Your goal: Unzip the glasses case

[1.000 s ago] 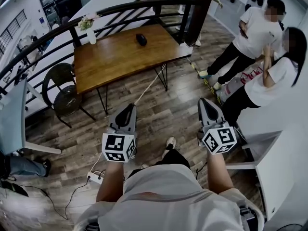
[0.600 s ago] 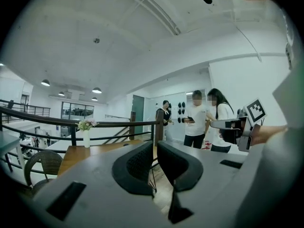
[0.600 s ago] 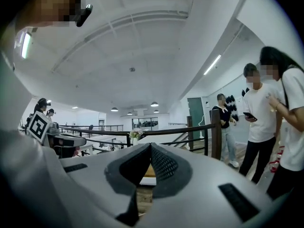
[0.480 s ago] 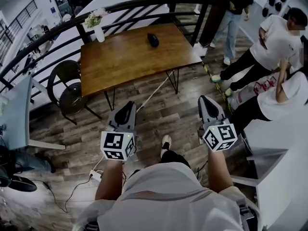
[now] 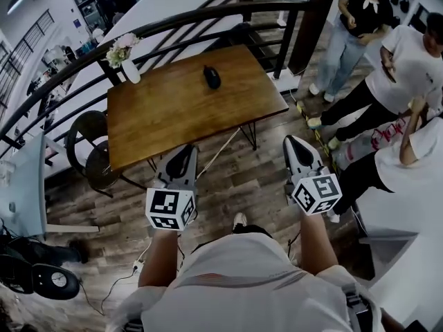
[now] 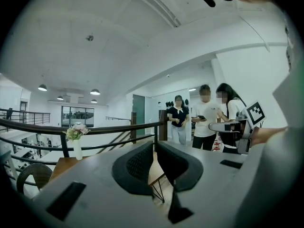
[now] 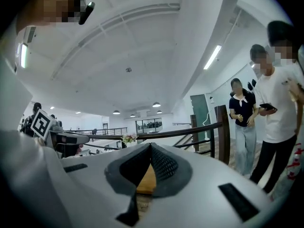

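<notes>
2 grippers, both closed tight and empty: left gripper [image 5: 185, 152] and right gripper [image 5: 292, 142] hang over the floor [image 5: 239, 175], short of the wooden table [image 5: 173, 116]; the dark glasses case [image 5: 212, 77] sits near its far edge.

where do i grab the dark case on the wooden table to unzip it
Probably across its narrow width, coming down from above on the near side. The small dark oval glasses case lies flat toward the far edge of the brown wooden table, long axis pointing roughly away, black metal railing close behind. Its zip is too small to see.
</notes>
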Available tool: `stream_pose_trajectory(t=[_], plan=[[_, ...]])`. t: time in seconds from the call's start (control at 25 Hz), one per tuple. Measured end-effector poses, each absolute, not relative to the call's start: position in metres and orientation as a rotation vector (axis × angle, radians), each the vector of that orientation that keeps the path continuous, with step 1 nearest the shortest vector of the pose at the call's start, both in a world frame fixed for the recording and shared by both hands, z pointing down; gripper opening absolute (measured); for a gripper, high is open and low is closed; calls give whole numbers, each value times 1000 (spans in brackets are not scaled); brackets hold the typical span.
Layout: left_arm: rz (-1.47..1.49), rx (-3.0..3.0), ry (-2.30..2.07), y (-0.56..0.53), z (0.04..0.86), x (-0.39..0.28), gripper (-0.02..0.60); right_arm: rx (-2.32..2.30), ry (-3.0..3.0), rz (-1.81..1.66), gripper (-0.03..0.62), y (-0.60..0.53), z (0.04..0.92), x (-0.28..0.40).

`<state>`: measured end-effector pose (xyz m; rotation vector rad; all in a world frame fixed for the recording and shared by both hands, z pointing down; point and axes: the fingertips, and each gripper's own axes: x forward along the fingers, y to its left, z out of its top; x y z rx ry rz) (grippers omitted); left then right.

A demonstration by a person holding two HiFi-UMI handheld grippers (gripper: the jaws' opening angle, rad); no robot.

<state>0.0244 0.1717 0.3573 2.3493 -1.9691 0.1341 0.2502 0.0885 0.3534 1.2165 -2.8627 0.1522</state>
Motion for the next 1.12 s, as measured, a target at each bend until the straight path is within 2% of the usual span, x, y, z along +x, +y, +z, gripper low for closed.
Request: stream_pose_trajectory(t=[0.68, 0.92, 1.12], plan=[[207, 2307, -1931, 37, 386, 34, 34, 1149, -2843, 289, 52, -52, 388, 250], [177, 2322, -1892, -3, 394, 9, 35, 1168, -2812, 276, 52, -85, 394, 225], [148, 2332, -1871, -40, 394, -38, 34, 1168, -2785, 248, 52, -116, 393, 176]])
